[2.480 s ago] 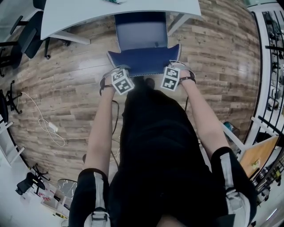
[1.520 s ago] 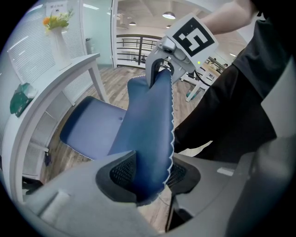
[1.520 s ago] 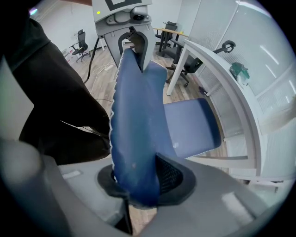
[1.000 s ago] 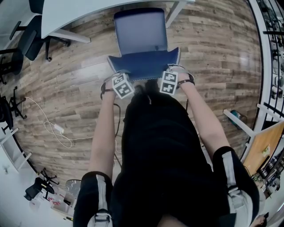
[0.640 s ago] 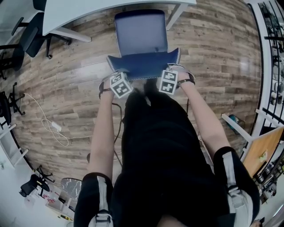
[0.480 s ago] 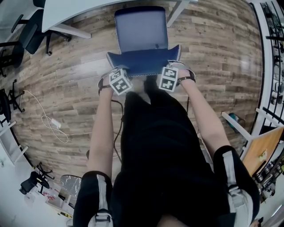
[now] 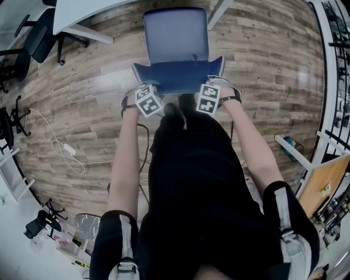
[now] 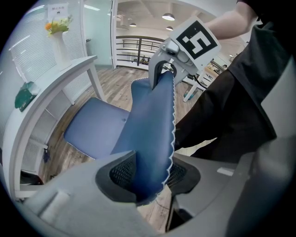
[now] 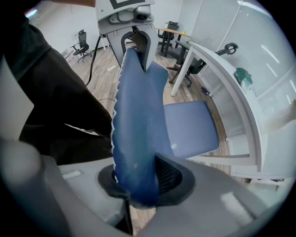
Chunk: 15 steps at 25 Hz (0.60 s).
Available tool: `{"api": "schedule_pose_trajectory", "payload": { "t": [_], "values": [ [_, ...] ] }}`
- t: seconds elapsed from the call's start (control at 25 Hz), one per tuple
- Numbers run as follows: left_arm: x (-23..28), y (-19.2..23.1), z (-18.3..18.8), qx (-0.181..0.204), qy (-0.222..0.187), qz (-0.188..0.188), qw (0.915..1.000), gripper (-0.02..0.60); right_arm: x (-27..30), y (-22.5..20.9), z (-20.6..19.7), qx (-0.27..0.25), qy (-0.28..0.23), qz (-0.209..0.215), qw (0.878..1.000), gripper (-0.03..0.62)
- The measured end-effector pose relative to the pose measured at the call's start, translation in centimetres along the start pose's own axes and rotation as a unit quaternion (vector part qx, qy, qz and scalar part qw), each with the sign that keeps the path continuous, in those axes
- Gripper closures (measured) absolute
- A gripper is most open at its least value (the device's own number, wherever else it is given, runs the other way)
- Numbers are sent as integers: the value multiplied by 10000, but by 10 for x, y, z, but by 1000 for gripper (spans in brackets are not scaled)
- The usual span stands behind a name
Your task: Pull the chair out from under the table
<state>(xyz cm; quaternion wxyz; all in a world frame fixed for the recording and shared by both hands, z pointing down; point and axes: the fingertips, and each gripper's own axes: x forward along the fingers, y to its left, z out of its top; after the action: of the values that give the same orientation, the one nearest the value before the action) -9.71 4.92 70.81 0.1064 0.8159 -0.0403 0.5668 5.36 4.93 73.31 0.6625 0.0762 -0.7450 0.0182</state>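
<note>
Blue chair [image 7: 176,38], back gripped by left gripper [image 7: 145,87] and right gripper [image 7: 214,83] jaws, white table [image 7: 87,11] beyond

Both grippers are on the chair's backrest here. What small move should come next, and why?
Probably one more short pull toward the person, grips unchanged. The left gripper and right gripper are each shut on the blue backrest's top edge, and the seat's far edge lies close to the white table, so the chair looks barely clear of it.
</note>
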Motion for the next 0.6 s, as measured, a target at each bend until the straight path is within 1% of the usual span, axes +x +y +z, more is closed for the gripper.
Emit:
{"api": "schedule_pose_trajectory", "payload": {
  "t": [0.16, 0.32, 0.44, 0.6],
  "values": [
    [-6, -17, -7, 16, -13, -47, 10000, 428, -6, 17, 3, 79, -18, 22, 10000, 491],
    [-10, -35, -11, 64, -75, 19, 9999, 433, -12, 38, 3, 126, -18, 59, 9999, 493],
    [-10, -53, -15, 89, -84, -58, 9999, 432, -14, 55, 2, 170, -12, 71, 9998, 493],
    [-12, -67, -20, 133, -102, -56, 9998, 432, -17, 71, 3, 228, -11, 62, 9997, 493]
  ]
}}
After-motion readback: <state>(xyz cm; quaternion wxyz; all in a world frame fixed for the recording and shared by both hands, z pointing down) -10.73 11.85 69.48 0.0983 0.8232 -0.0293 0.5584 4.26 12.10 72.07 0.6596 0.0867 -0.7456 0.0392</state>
